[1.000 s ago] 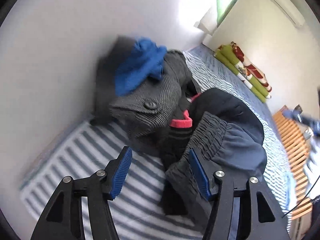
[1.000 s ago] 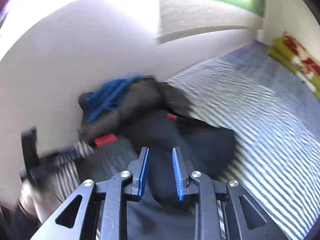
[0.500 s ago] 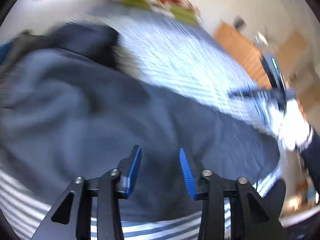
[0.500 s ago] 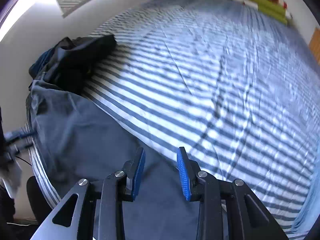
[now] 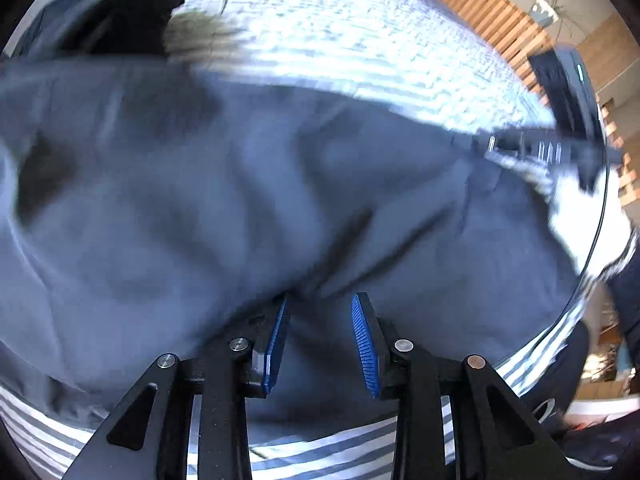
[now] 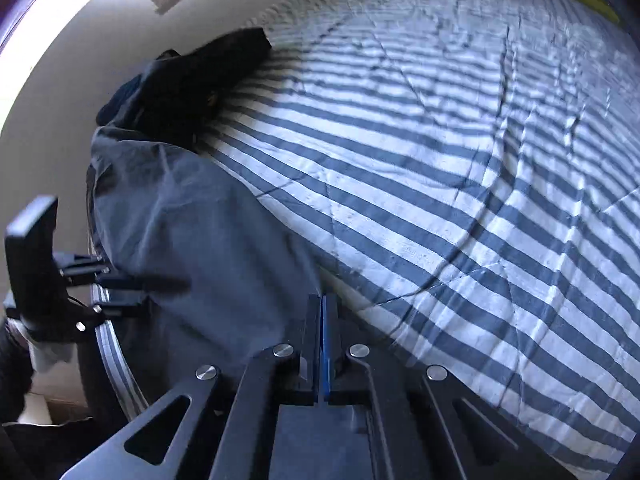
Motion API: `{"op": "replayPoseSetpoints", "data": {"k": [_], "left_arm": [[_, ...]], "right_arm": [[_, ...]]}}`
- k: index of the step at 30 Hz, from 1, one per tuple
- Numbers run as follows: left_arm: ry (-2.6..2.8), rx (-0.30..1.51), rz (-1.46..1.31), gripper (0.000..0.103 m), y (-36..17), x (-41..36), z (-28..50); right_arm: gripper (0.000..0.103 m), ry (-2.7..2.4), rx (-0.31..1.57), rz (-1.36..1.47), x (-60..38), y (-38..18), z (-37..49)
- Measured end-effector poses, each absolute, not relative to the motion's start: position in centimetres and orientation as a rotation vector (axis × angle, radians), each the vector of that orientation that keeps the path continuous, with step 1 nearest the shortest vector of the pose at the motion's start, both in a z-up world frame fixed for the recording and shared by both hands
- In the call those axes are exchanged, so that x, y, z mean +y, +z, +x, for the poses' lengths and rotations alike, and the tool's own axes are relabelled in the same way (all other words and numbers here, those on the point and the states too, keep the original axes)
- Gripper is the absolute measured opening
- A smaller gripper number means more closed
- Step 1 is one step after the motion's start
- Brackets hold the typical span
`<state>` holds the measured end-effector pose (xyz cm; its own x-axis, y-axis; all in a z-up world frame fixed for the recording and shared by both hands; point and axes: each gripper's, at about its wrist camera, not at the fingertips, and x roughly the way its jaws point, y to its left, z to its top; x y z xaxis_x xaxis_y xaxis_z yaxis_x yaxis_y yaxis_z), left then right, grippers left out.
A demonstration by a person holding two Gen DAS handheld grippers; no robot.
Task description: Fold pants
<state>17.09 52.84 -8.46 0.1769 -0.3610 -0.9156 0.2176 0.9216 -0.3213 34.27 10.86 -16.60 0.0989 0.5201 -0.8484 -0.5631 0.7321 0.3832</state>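
Left-wrist view: left gripper (image 5: 320,308), black plastic arms w/ steel rivets and ribbed blue pads (image 5: 362,338), points down onto the pants (image 5: 248,184). Jaws part-open, having just been closing; a raised fold of the cloth sits between the pads. Whether the pads press it can't be told: frame is motion-blurred. Pants: slate-grey woven fabric, matte, soft rumpled folds, spread wide across the near side of the bed. Bed sheet (image 5: 360,40): blue-and-white stripes, cotton-like, fine creases. Upper left: a dark, near-black garment (image 5: 120,20) heaped at the pants' far end. Upper right: wooden slatted panel (image 5: 492,24), straight parallel bars, warm orange tone. Right gripper (image 5: 516,148) seen side-on at the pants' right edge, blurred, held by a white-gloved hand (image 5: 580,216).

Right-wrist view: right gripper (image 6: 322,304) w/ pads brought fully together, having just snapped closed; tips sit at the pants' (image 6: 192,240) edge where cloth meets sheet (image 6: 460,200). A thin margin of fabric appears pinched between the pads, though the contact pt. is partly hidden by the fingers. Sheet stripes curve w/ lens; long diagonal wrinkles cross them. Dark garment (image 6: 200,76) lies crumpled by the pale smooth wall (image 6: 60,100). Left gripper (image 6: 152,292) enters from left edge, over the pants' opposite border.
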Motion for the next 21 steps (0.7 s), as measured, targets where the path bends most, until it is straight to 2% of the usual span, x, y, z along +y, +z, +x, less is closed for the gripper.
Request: {"op": "replayPoseSetpoints", "data": {"k": [1, 3, 5, 8, 13, 14, 15, 17, 20, 21], "left_arm": [[-0.422, 1.311, -0.148, 0.039, -7.4, 52.4, 17.6], [-0.437, 1.274, -0.196, 0.053, -5.9, 51.9, 18.6], [-0.461, 1.264, -0.282, 0.059, -5.1, 51.5, 20.2], [-0.469, 1.288, -0.392, 0.06, -5.3, 50.8, 21.9], [-0.421, 1.361, -0.4, 0.058, -7.9, 49.7, 22.1], [-0.407, 1.364, -0.4, 0.053, -8.3, 49.7, 21.8], [-0.389, 1.355, -0.39, 0.036, -8.5, 49.8, 21.4], [-0.383, 1.358, -0.374, 0.017, -9.3, 50.1, 21.1], [-0.38, 1.357, -0.369, 0.003, -10.2, 50.8, 20.9], [-0.378, 1.361, -0.363, 0.002, -10.5, 51.2, 20.7]], "right_arm": [[0.001, 0.806, 1.214, -0.036, 10.8, -16.1, 33.5], [0.001, 0.813, 1.144, -0.032, 10.5, -14.8, 31.4], [0.001, 0.835, 1.069, -0.043, 10.6, -13.6, 28.7], [0.001, 0.888, 1.065, -0.032, 11.2, -13.8, 26.0], [0.001, 0.951, 1.095, -0.119, 13.3, -15.8, 22.1], [0.001, 0.963, 1.105, -0.115, 13.4, -16.1, 21.7], [0.001, 0.967, 1.12, -0.104, 13.6, -16.5, 21.7], [0.001, 0.974, 1.138, -0.101, 13.7, -17.0, 21.8], [0.005, 1.003, 1.188, -0.072, 13.6, -17.1, 22.4], [0.005, 1.018, 1.201, -0.055, 13.4, -16.9, 22.9]]}}
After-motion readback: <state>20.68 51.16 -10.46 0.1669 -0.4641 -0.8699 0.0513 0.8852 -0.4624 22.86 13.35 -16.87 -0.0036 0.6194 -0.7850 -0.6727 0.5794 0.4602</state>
